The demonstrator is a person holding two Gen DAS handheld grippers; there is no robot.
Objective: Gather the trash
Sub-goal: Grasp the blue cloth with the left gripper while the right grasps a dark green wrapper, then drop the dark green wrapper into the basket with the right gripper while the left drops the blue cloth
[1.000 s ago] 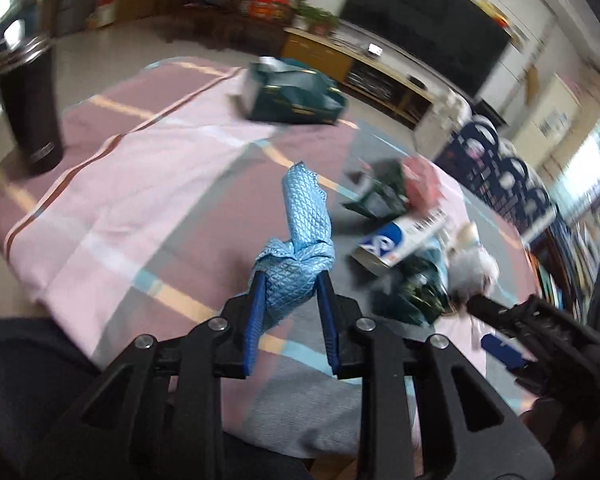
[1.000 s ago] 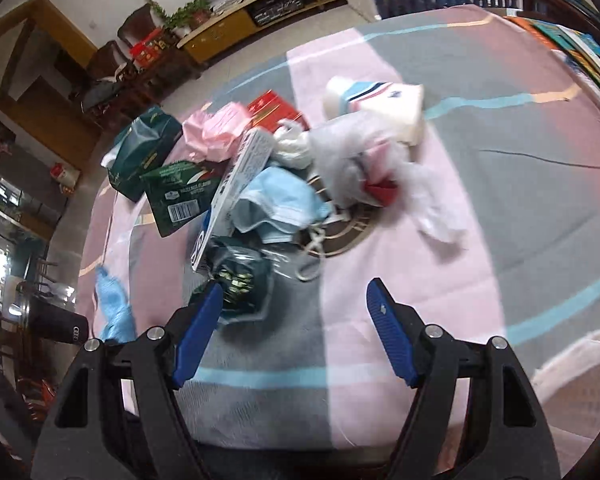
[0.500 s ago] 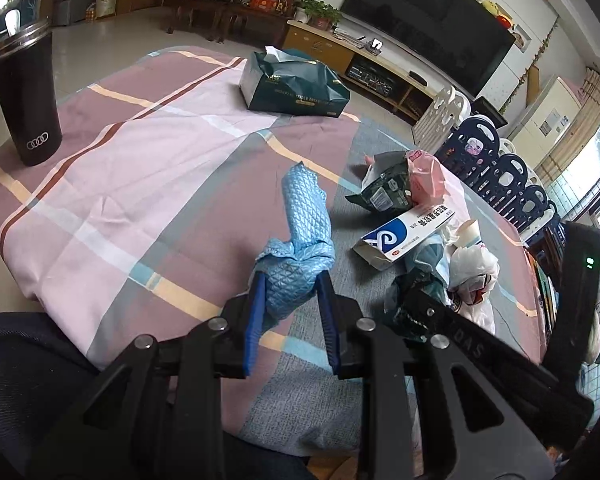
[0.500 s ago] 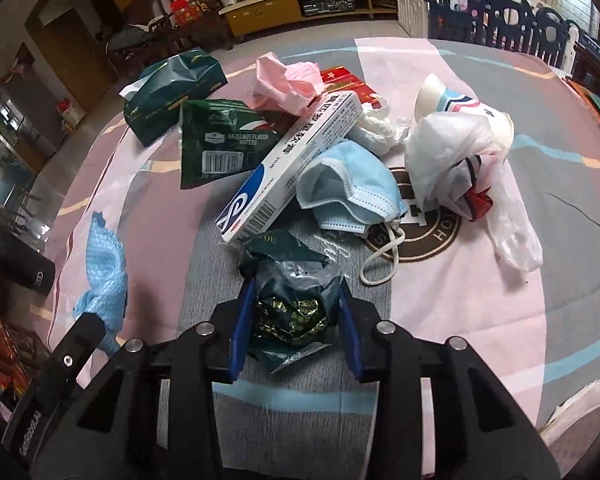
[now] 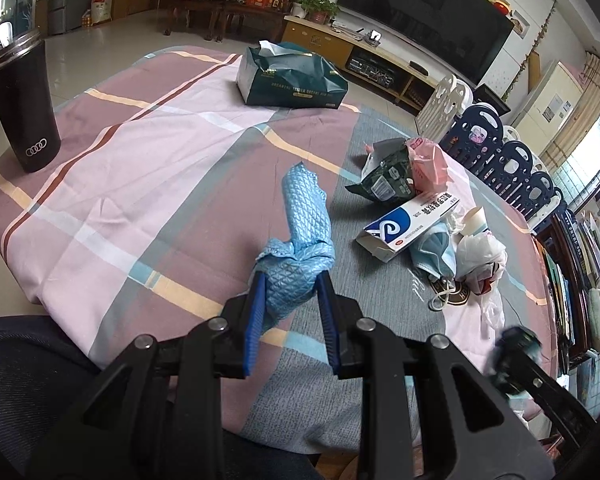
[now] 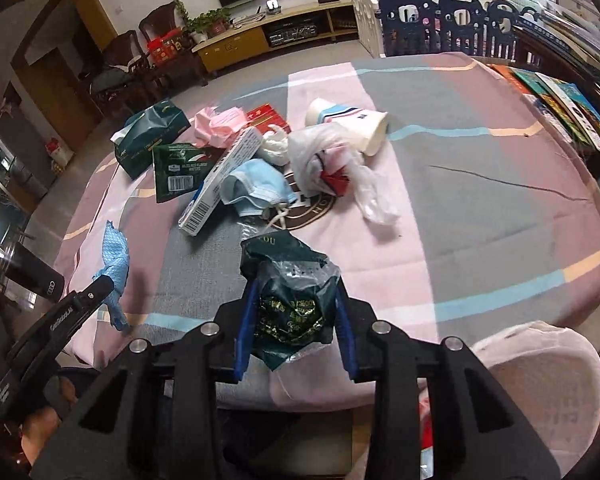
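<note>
Jaws: our left gripper (image 5: pixel 290 294) pinches blue cloth (image 5: pixel 302 236), right gripper (image 6: pixel 296 312), just closed, pinches green wrapper (image 6: pixel 290 288) | Risk: slick wrapper may slip, we judge.

Crumpled dark green foil wrapper (image 5: pixel 516 354) showing motion-blurred in left wrist view. Small red box (image 6: pixel 269 117) sitting half hidden behind long white-and-blue carton (image 6: pixel 220 181). Wrapper print staying unreadable.

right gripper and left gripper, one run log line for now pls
left gripper: shut on blue cloth | right gripper: just closed on dark green wrapper | pile on table
</note>
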